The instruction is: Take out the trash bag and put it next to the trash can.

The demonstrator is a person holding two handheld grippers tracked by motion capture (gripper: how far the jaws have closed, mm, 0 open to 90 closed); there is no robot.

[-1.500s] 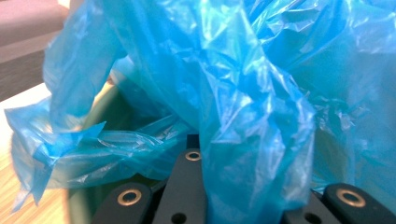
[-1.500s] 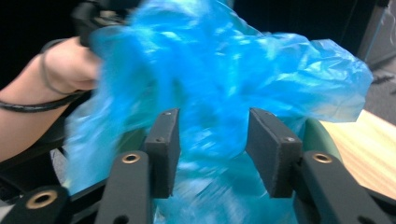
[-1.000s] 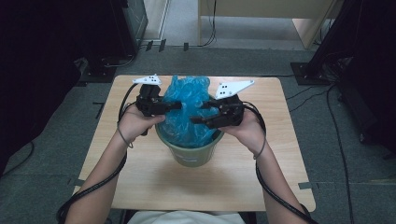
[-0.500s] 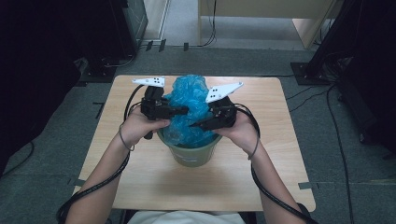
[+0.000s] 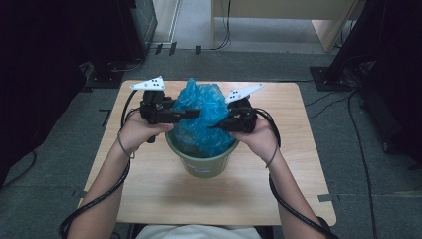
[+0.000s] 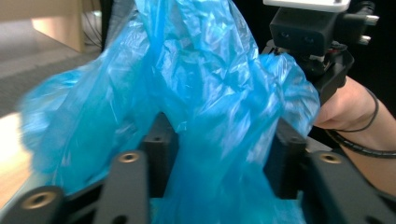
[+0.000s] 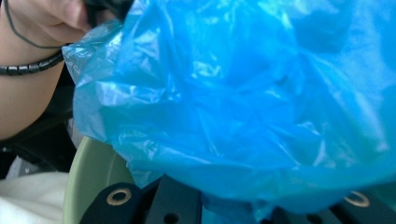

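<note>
Near edge of the table (image 5: pixel 209 209): bare wood between the forearms, open room there and at both near corners.

Bucket (image 5: pixel 206 164), green, stands near mid-table, well in from every edge. Its pale rim shows low and left in the right gripper view (image 7: pixel 91 177).

Blue bag (image 5: pixel 201 117) sits in the bucket, bunched, and rises well above the rim between the two grippers.

Left gripper (image 5: pixel 191 113) reaches in from the left at the bag's upper part. In the left gripper view its jaws stand part open with the bag (image 6: pixel 196 107) draped between them; they have just been opening. Plastic lies between the jaws, and whether the pads touch it I cannot tell.

Right gripper (image 5: pixel 215 127) comes in from the right, lower on the bag. Its jaws have just been closing and are now shut on the bag (image 7: pixel 243 102), a fold of plastic pinched and spilling over the jaw bases.

Since half a second ago: bag top narrower and taller, hands hardly shifted, bucket in the same spot.

Far side: bare strips of table left and right of the bag, then the far edge; beyond it grey floor (image 5: pixel 239 64) and cables.
</note>
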